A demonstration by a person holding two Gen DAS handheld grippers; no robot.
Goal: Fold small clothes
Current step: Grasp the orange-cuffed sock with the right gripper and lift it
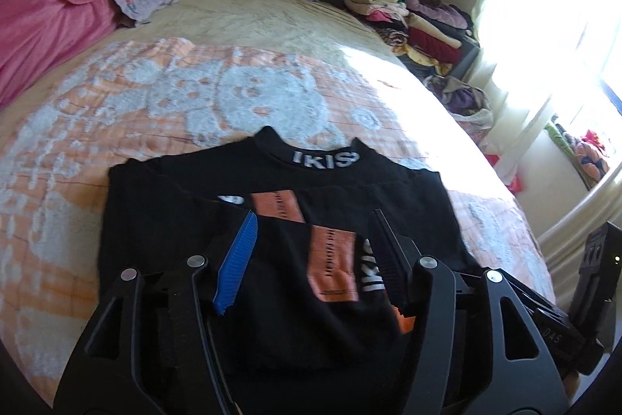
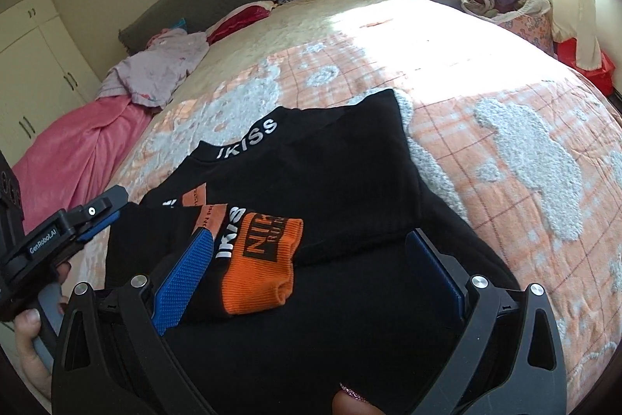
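Bedspread (image 1: 272,96), peach with pale fleecy figures, covers the bed; the black top (image 2: 330,166) lies partly folded on it, collar lettered IKISS toward 12 o'clock. Left gripper (image 1: 311,251) hangs low over the garment's near edge, fingers spread wide around a folded sleeve with an orange cuff (image 2: 256,267). Right gripper (image 2: 311,259) is likewise wide apart, straddling that cuff. Pink blanket (image 1: 42,22) lies at 10 o'clock, and a stack of folded clothes (image 1: 408,10) sits at 1 o'clock.
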